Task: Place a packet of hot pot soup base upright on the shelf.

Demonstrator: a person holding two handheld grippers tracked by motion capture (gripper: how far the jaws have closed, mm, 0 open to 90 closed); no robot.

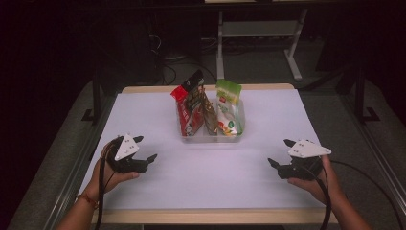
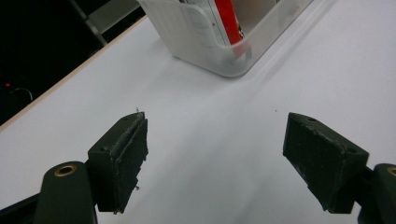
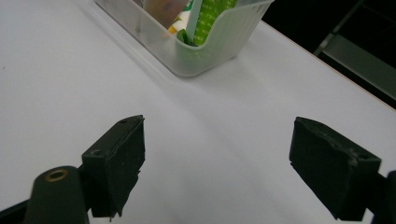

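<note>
Bin (image 1: 187, 137): clear plastic, set mid-table toward far edge, within reach of both sides.
Packets (image 1: 229, 108): stood upright in bin, tops exposed for gripping.
Left gripper (image 1: 146, 148): held near front-left, jaws spread wide, nothing held.
Right gripper (image 1: 280, 155): held front-right, jaws wide, nothing held.
Table (image 1: 143, 115): white top.
</note>
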